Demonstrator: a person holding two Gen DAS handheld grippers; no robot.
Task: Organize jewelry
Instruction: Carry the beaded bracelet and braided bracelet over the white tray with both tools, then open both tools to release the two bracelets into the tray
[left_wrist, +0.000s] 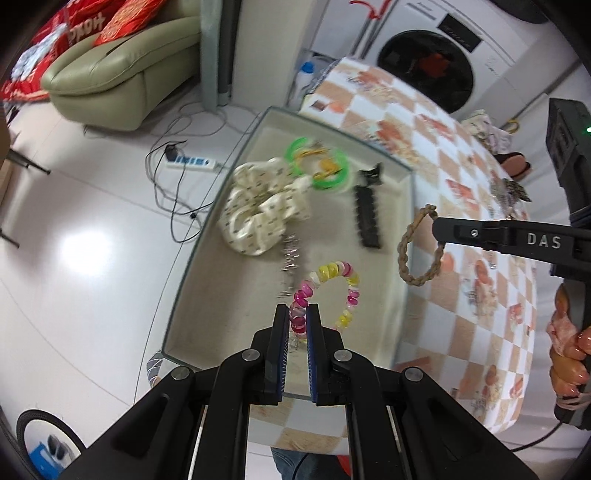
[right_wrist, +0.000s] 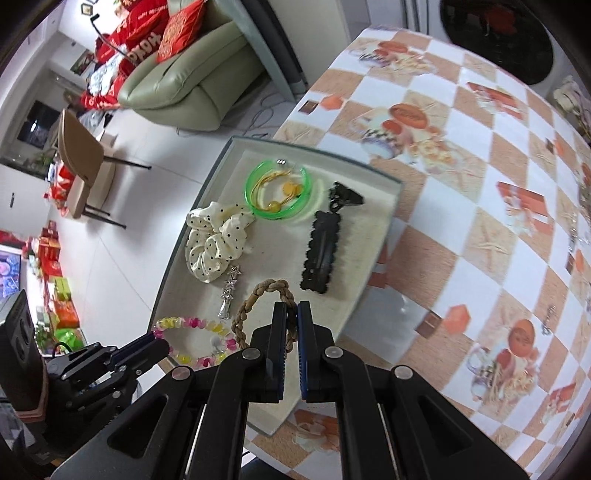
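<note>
Both grippers are over the tray (right_wrist: 384, 206) at the desk's (right_wrist: 480, 229) edge, and both are loaded. The left gripper (left_wrist: 297, 317) is clenched on the bead bracelet (left_wrist: 334, 291): its fingers pinch the pink stretch of the loop, and the yellow and pink beads arc out ahead and to the right of the tips, above the tray's near end. From the right camera that same bracelet (right_wrist: 195, 332) shows at the tray's near-left corner with the left gripper (right_wrist: 155, 347) on it.

The right gripper (right_wrist: 291, 321) is clamped on the braided bracelet (right_wrist: 258, 302); the tan loop stands up ahead of the fingers and curls off to their left. In the left view it (left_wrist: 417, 243) hangs from the right gripper's (left_wrist: 441, 229) tip over the tray's right rim, just beside the checked cloth.

Lying in the tray: a dotted cream scrunchie (right_wrist: 216, 240) at the left, a green bangle (right_wrist: 279, 192) at the far end touching it, a black hair clip (right_wrist: 321, 254) right of centre, a small black clip (right_wrist: 341, 197) beyond that, and a silver star pin (right_wrist: 229, 295) between scrunchie and braid.
</note>
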